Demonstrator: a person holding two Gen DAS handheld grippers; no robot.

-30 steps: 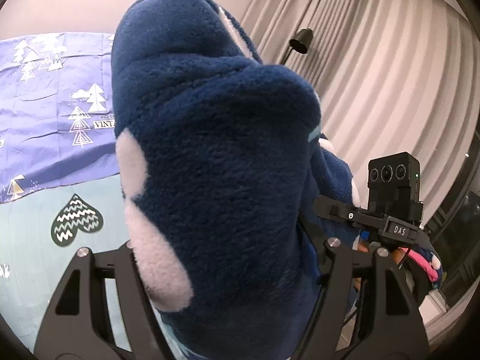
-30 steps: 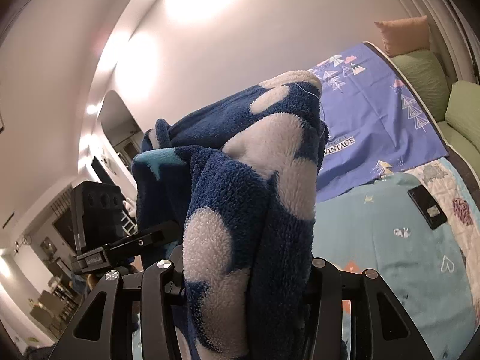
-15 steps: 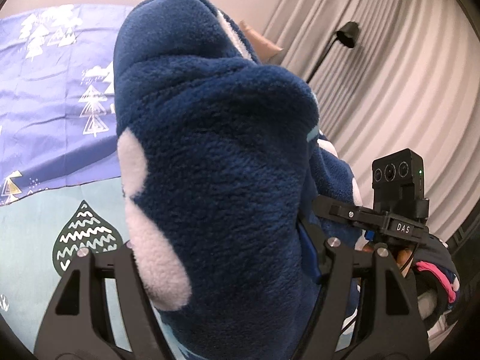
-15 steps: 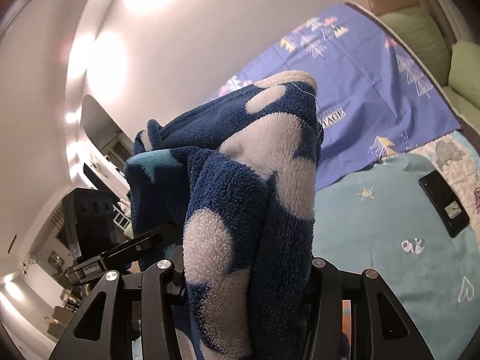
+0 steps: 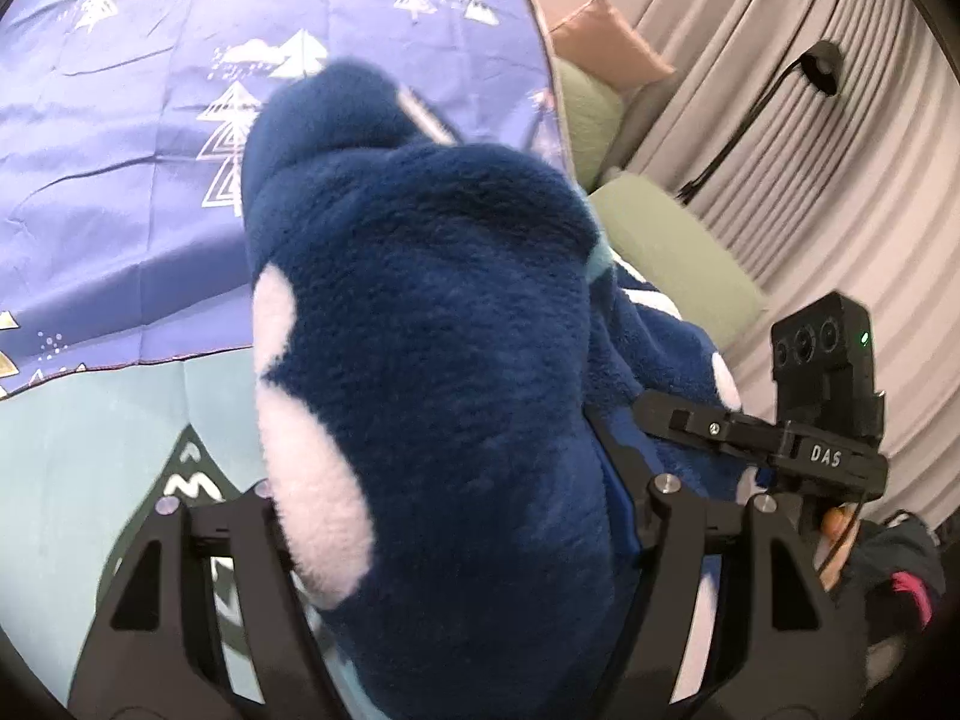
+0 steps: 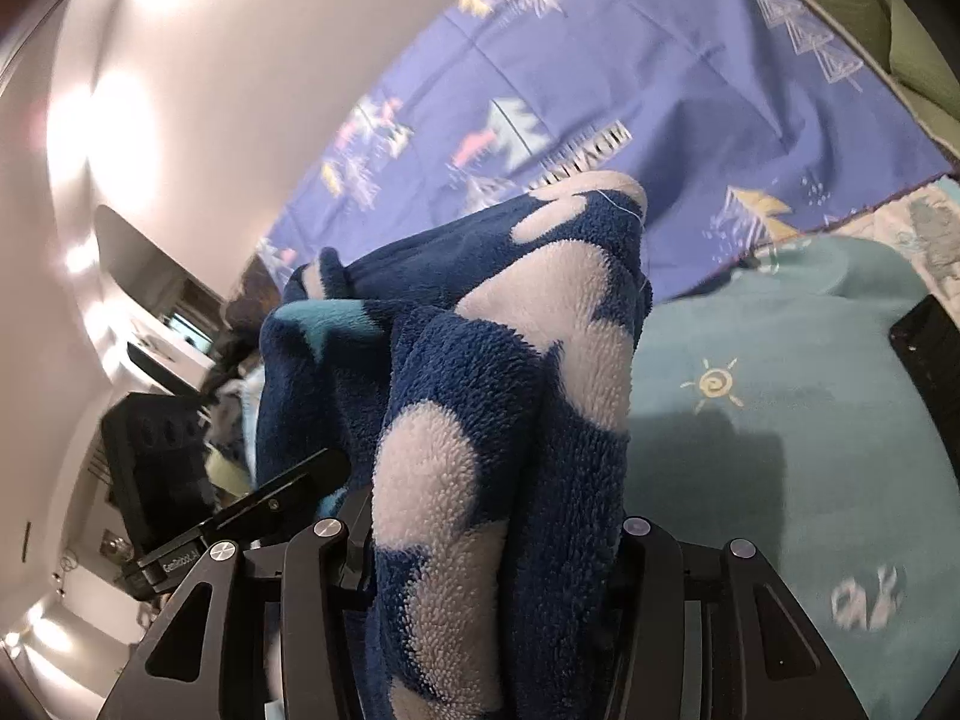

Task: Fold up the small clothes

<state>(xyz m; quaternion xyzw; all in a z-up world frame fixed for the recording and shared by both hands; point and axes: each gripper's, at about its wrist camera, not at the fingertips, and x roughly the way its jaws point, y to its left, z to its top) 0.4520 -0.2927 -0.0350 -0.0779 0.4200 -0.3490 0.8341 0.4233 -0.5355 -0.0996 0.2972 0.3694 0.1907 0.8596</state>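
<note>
A thick navy fleece garment (image 5: 432, 324) with white patches fills the left wrist view, bunched between the jaws of my left gripper (image 5: 456, 540), which is shut on it. The same fleece garment (image 6: 498, 420) hangs in the right wrist view, where my right gripper (image 6: 480, 564) is shut on another bunch of it. Both ends are held up above the bed. The right gripper's camera block (image 5: 822, 372) shows at the right of the left wrist view, and the left gripper's block (image 6: 156, 468) at the left of the right wrist view. The fingertips are buried in the fabric.
Below lies a teal bedspread (image 6: 780, 420) with small prints, and beyond it a purple sheet (image 5: 150, 120) with white tree prints. A dark phone (image 6: 930, 348) lies on the bed at the right. Green cushions (image 5: 666, 240), a pink pillow (image 5: 606, 42), a black lamp (image 5: 822, 66) and grey curtains stand at the right.
Both grippers have moved forward and down toward the bed with the fleece held between them. The purple sheet and teal bedspread now fill more of both views.
</note>
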